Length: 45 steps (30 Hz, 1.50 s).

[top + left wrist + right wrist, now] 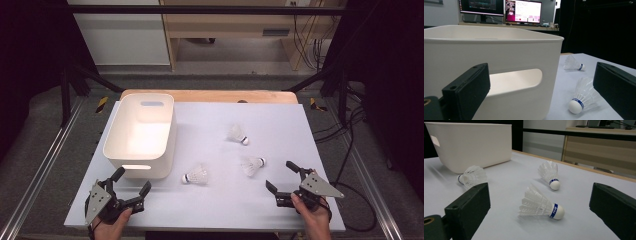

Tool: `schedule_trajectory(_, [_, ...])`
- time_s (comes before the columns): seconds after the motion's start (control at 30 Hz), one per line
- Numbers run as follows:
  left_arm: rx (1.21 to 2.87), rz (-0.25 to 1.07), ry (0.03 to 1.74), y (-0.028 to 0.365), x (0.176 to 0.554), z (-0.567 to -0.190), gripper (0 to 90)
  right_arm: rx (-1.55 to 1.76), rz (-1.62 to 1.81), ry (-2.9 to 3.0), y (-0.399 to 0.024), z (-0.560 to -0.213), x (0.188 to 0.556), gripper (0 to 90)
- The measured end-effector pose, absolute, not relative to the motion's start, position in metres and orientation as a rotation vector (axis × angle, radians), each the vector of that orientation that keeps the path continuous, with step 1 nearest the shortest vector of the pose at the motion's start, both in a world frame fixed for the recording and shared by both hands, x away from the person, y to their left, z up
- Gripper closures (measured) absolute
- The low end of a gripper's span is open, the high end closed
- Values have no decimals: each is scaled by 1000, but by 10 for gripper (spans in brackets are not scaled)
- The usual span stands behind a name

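1. Table (310, 210) with a white top carries one white bin (141, 135) at its left side and three shuttlecocks lying on their sides to the right of the bin.
2. High view alone gives the whole layout: the near shuttlecock (196, 175) lies just beside the bin's front right corner, the middle shuttlecock (252, 164) lies to the right of it, and the far shuttlecock (238, 134) lies farther back, apart from both.
3. High view shows two grippers, each in one hand at the near edge: the left gripper (131, 184) in front of the bin and the right gripper (281, 176) close to the middle shuttlecock. Both have their jaws wide apart and hold nothing.
4. Left gripper view shows what the other views do not: the slot handle (516, 79) in the bin wall from close, and two monitors (500, 9) behind. Only two shuttlecocks appear there.
5. Right gripper view shows all three shuttlecocks; the middle one lies between its open jaws, with a blue band (554, 210) at the cork.
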<state>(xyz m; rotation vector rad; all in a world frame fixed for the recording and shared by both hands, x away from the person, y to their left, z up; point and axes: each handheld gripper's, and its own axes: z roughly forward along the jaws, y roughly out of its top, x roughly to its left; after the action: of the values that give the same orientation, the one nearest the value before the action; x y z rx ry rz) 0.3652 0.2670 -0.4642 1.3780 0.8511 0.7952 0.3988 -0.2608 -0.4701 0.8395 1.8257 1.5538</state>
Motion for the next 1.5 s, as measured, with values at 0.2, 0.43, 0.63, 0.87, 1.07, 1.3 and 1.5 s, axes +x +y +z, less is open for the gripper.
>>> schedule_trajectory(0.2, [1435, 780, 845, 260, 361, -464, 14, 832, 1566, 1820, -261, -470, 399, 44])
schedule_trajectory(0.43, [1456, 754, 815, 245, 354, -460, 15, 825, 1553, 1831, -258, -469, 398, 42])
schedule_trajectory(0.63, [1482, 742, 787, 234, 352, -458, 14, 821, 1555, 1826, -256, -466, 398, 39])
schedule_trajectory(0.87, [1527, 710, 752, 206, 353, -444, 18, 814, 1538, 1832, -256, -466, 395, 37])
schedule_trajectory(1.07, [1551, 699, 742, 179, 364, -433, 15, 813, 1512, 1821, -257, -464, 394, 34])
schedule_trajectory(1.3, [1586, 680, 732, 154, 374, -427, 18, 834, 1522, 1799, -258, -461, 395, 34])
schedule_trajectory(1.5, [1638, 649, 784, 141, 382, -424, 45, 836, 1506, 1794, -258, -461, 394, 35])
